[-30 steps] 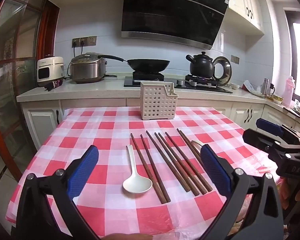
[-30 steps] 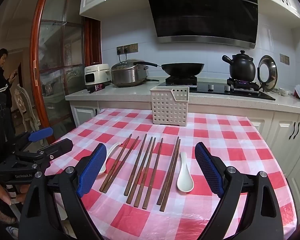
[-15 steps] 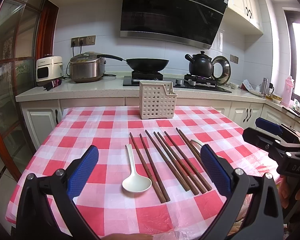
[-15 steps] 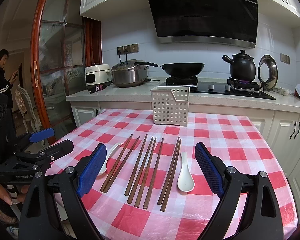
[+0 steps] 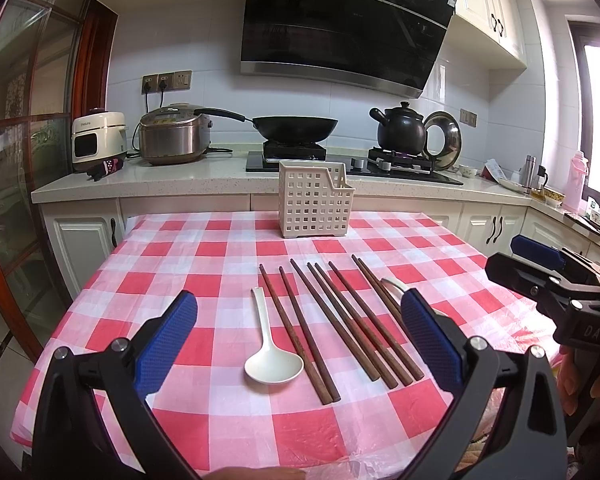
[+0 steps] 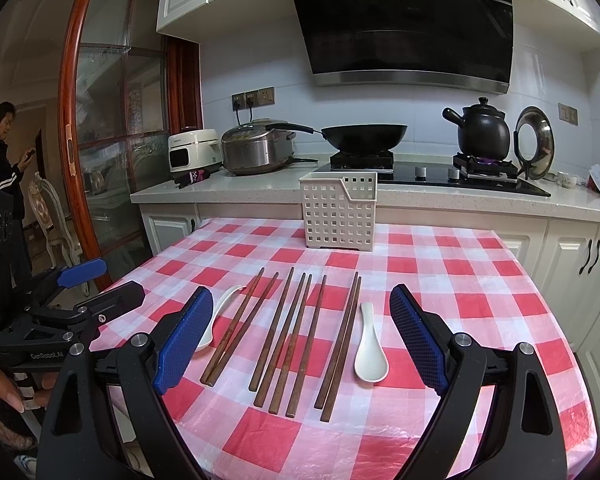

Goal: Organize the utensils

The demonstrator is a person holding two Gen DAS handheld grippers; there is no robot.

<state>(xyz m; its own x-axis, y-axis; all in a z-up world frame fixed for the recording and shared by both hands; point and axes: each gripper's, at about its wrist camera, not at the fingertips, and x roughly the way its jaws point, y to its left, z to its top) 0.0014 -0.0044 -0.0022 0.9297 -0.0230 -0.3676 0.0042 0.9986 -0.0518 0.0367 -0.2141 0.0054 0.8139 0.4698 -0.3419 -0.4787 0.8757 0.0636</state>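
**Both tongs spread wide above the laid-out utensils**

Left wrist view: the checked table fills the foreground, its far edge meeting the kitchen counter. At that far edge stands the white perforated holder, upright, with bare cloth on both sides. Nearer, eight brown chopsticks lie fanned side by side, well apart from the holder. One cream spoon lies just left of them; a second spoon lies just right of them, near the table's right side. The left gripper has its jaws spread wide, holding nothing, above the near edge. The right gripper is equally wide apart and empty, framing the chopsticks.
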